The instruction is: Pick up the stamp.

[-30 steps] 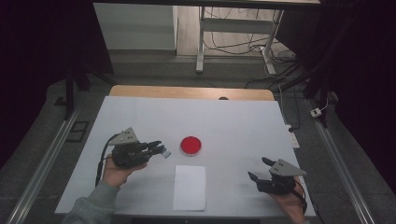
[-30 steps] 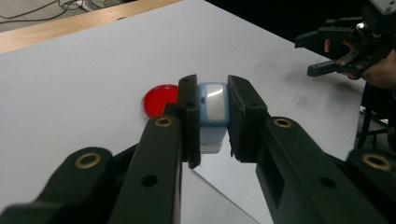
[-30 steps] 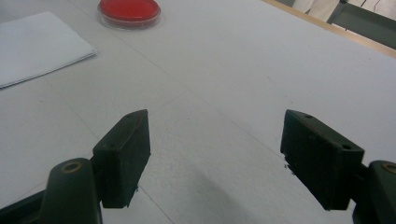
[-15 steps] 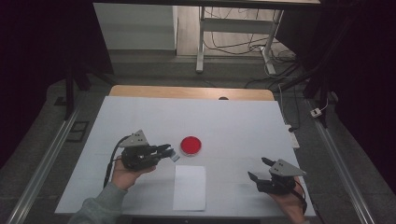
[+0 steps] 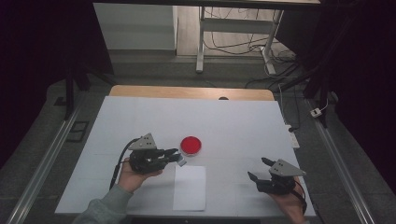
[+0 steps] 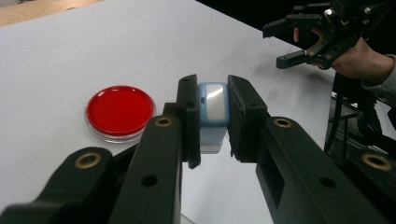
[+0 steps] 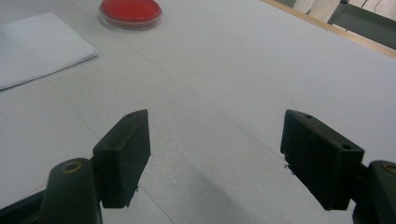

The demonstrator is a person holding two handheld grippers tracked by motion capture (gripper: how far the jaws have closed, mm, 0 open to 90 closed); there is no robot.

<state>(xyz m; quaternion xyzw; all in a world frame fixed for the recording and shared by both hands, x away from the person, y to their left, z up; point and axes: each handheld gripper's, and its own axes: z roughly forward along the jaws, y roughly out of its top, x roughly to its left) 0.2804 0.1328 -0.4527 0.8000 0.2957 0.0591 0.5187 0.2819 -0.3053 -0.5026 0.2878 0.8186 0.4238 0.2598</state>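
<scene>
1. Currently, a small light-blue block (image 6: 213,109) with a pale, glossy top face is pinched between the two black jaws of the left gripper (image 5: 173,156); both pads are pressed against its sides.
2. In the high view, the block (image 5: 180,161) is seen at the tip of that gripper, just above the far left corner of the white sheet of paper (image 5: 189,187) and just short of the red dish (image 5: 191,145).
3. Whether the block is resting on the surface or raised off it cannot be told.
4. The red dish (image 6: 120,112) is seen in the left gripper view to the left of the jaws, flat on the white table cover (image 5: 233,126), apart from the block.
5. The left gripper is held level by the left hand (image 5: 134,175), with a grey sleeve (image 5: 103,209) at the bottom edge of the high view.
6. The right gripper (image 5: 258,171) is held near the near right corner of the table; its jaws are spread wide, with nothing between them.
7. In the right gripper view, bare table cover is seen between the pads, with the sheet of paper (image 7: 37,46) and the red dish (image 7: 130,11) farther off at upper left.
</scene>
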